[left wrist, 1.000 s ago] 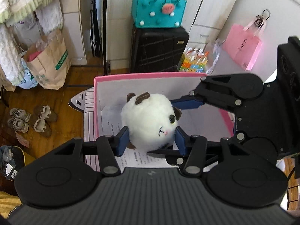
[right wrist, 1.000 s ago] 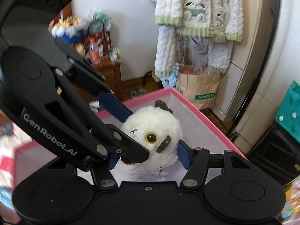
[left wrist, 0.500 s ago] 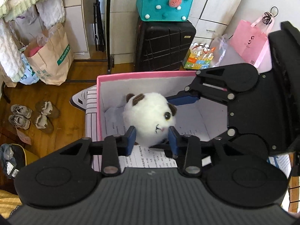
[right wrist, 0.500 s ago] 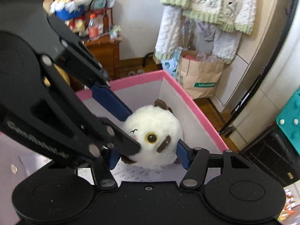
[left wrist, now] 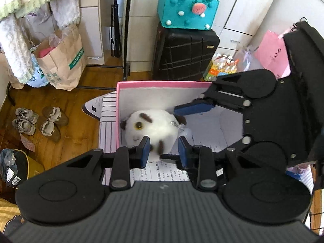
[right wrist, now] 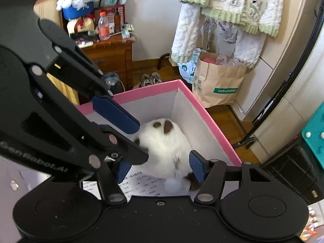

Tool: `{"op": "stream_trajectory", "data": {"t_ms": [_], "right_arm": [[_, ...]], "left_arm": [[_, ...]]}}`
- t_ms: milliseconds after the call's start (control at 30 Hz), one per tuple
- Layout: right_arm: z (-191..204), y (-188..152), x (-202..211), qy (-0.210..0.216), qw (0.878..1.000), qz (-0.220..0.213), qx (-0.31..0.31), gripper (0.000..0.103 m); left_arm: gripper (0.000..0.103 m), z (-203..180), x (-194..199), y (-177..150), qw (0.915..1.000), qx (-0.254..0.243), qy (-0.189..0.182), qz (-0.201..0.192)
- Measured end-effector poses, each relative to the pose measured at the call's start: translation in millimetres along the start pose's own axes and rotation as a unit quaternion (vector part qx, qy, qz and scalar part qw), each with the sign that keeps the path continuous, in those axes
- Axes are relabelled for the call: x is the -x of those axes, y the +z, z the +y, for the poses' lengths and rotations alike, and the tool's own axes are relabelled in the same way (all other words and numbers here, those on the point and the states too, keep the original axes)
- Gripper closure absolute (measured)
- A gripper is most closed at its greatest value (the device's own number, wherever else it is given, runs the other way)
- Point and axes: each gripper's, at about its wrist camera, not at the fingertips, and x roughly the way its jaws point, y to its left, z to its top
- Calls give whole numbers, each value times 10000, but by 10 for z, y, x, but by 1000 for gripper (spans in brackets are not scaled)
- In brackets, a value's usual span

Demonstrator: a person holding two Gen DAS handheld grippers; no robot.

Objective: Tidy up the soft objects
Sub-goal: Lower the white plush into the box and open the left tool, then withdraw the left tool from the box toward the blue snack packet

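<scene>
A round white plush toy with brown ears lies on its side on the floor of a pink-rimmed white box, near the box's left wall. My left gripper is open above the box, its blue pads either side of the toy's lower edge without pinching it. My right gripper is open too, hovering over the toy; in the left wrist view one of its fingers reaches in from the right.
A printed paper sheet lines the box floor. A black suitcase with a teal bag stands behind. A paper bag, shoes, a pink bag and a wooden cabinet surround it.
Both grippers let go of the plush toy. It dropped and rolled onto the box floor toward the left wall, and both grippers rose away from it.
</scene>
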Motion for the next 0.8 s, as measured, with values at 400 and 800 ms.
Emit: {"op": "stream_trajectory", "data": {"t_ms": [400,800], "right_arm": [[39,-208,528,-147,9982,-257,-524,37],[406,-447,1282,-374,9930,-432,-1033,36]], "left_arm": [[74,-136,288,-70,9996,-147,175,-157],[58,-556,929,-391,9972,-543,335,-387]]}}
